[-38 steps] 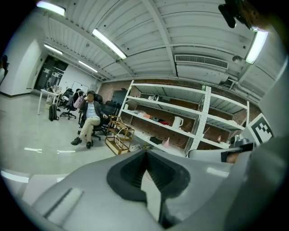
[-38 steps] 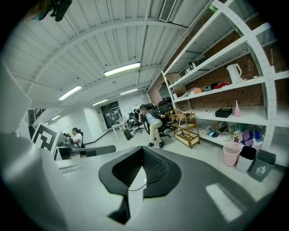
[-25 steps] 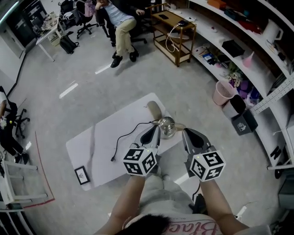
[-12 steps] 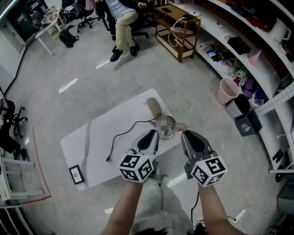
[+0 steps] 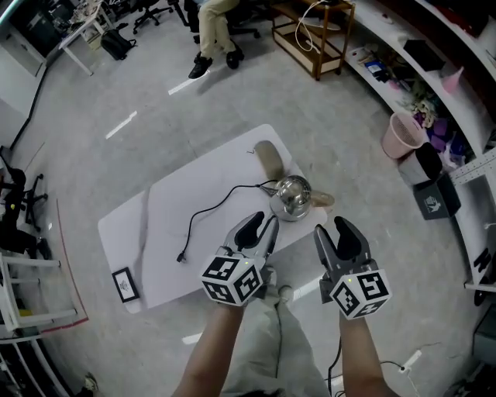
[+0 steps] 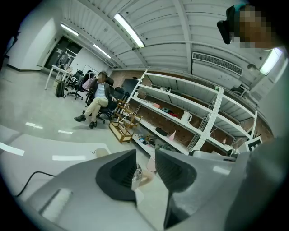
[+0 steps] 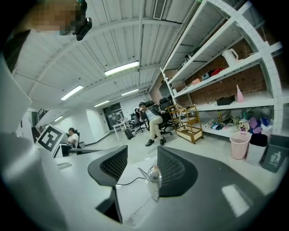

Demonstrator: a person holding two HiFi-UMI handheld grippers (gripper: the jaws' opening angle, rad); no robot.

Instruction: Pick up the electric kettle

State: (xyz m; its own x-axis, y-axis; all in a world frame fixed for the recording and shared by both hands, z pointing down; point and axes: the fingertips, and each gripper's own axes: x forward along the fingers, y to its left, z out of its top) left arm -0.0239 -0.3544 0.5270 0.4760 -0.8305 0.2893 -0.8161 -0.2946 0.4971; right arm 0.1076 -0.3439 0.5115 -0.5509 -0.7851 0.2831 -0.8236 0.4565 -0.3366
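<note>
A shiny steel electric kettle [image 5: 291, 198] stands near the front right edge of the white table [image 5: 194, 201], and its black cord [image 5: 209, 217] trails left across the top. My left gripper [image 5: 260, 226] is open just short of the kettle, to its front left. My right gripper [image 5: 335, 231] is open off the table's edge, to the kettle's front right. In the left gripper view only a sliver of the kettle [image 6: 135, 177] shows between the jaws of the left gripper [image 6: 145, 167]. The right gripper view has the kettle [image 7: 153, 178] ahead of the right gripper [image 7: 142, 164], partly behind its right jaw.
A small framed card [image 5: 124, 284] lies at the table's front left corner. Tan rounded shapes [image 5: 268, 158] show by the kettle at the table's right edge. A pink bin [image 5: 401, 136], shelving and a wooden cart [image 5: 314, 35] stand to the right. A seated person [image 5: 213, 15] is far back.
The head view has shifted, so the table sits higher in frame. Both grippers have drawn back a little from the kettle and stay open. The kettle has not moved.
</note>
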